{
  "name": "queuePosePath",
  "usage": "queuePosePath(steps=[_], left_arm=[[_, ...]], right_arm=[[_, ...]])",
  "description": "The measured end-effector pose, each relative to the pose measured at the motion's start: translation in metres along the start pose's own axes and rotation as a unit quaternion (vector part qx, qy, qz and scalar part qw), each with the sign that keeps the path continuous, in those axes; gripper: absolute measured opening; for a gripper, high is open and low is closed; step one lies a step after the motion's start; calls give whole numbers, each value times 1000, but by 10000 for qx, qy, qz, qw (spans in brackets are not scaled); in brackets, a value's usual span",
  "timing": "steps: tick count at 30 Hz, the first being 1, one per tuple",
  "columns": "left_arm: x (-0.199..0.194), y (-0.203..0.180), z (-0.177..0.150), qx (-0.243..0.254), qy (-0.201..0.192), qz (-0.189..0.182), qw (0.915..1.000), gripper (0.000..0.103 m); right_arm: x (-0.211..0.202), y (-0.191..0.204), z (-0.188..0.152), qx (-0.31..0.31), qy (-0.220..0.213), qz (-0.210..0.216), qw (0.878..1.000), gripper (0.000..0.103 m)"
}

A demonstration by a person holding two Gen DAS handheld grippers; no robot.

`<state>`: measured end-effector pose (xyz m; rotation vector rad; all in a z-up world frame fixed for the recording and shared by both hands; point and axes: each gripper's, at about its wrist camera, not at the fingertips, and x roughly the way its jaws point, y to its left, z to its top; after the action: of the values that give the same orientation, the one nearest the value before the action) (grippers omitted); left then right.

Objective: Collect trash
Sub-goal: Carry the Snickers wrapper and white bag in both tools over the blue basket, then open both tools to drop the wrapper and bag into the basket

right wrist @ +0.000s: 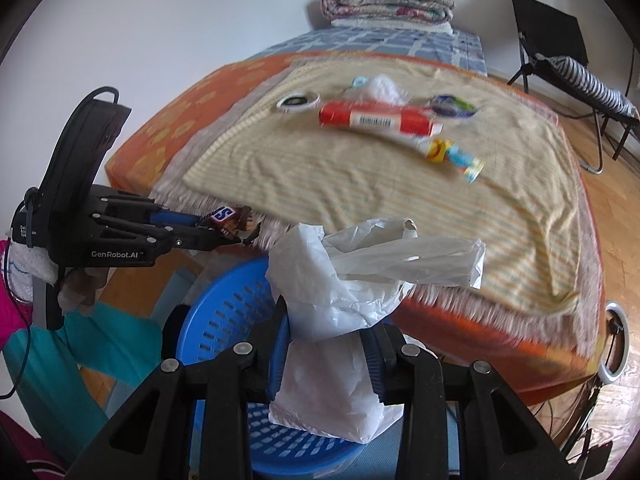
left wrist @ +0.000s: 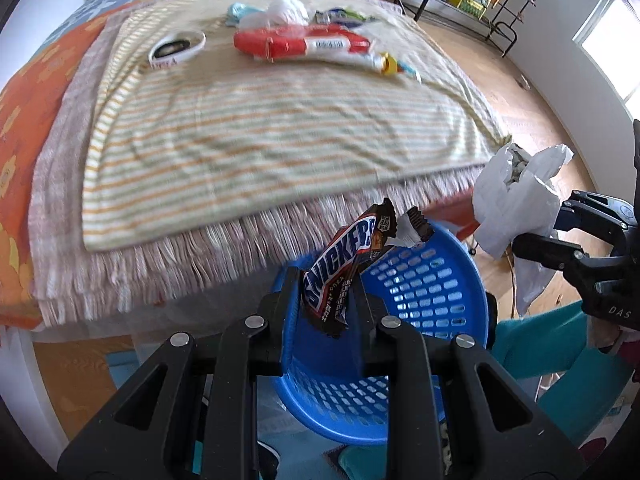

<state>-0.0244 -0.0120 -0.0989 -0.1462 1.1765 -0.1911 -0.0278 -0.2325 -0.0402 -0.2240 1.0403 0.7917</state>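
My left gripper (left wrist: 326, 296) is shut on a torn brown Snickers wrapper (left wrist: 344, 264), which it holds over the near rim of a blue perforated basket (left wrist: 432, 288) beside the bed. My right gripper (right wrist: 326, 340) is shut on a crumpled white plastic bag (right wrist: 352, 280) above the same basket (right wrist: 224, 320). In the left wrist view the right gripper (left wrist: 560, 232) comes in from the right with the bag (left wrist: 512, 200). In the right wrist view the left gripper (right wrist: 224, 232) and its wrapper (right wrist: 224, 214) sit at the left, over the basket's far side.
On the bed's striped cloth (right wrist: 360, 184) lie a red-and-white package (right wrist: 376, 118), a white round lid (right wrist: 296, 102), a crumpled clear bag (right wrist: 382, 88), a yellow-and-blue wrapper (right wrist: 452, 156) and a blue-green wrapper (right wrist: 454, 106). A person's teal trouser leg (left wrist: 560, 360) is right of the basket.
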Motion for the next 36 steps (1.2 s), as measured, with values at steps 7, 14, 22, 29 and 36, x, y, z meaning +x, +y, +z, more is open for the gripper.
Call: queuePosePath(steps=[7,14,22,29,36], left_arm=[[16,-10,-17,115,238,7,9997,21],[25,-16,-23,223,308,-11,9993,21],[32,-20,-27,323,419,-32,9986,29],[36,-23,-25,364,443,-43,9983,35],[37,-23,-23,370,418,-44,9984,45]], right_arm=[[13,6,-21,0,265,64,9996,35],[26,11,-34,-10,510,103,9986,35],[33,15,-39,-21,684,137,9976,39],[35,15,-39,7,743,117,9972,56],[34,15,-39,38,685,54,9976,68]])
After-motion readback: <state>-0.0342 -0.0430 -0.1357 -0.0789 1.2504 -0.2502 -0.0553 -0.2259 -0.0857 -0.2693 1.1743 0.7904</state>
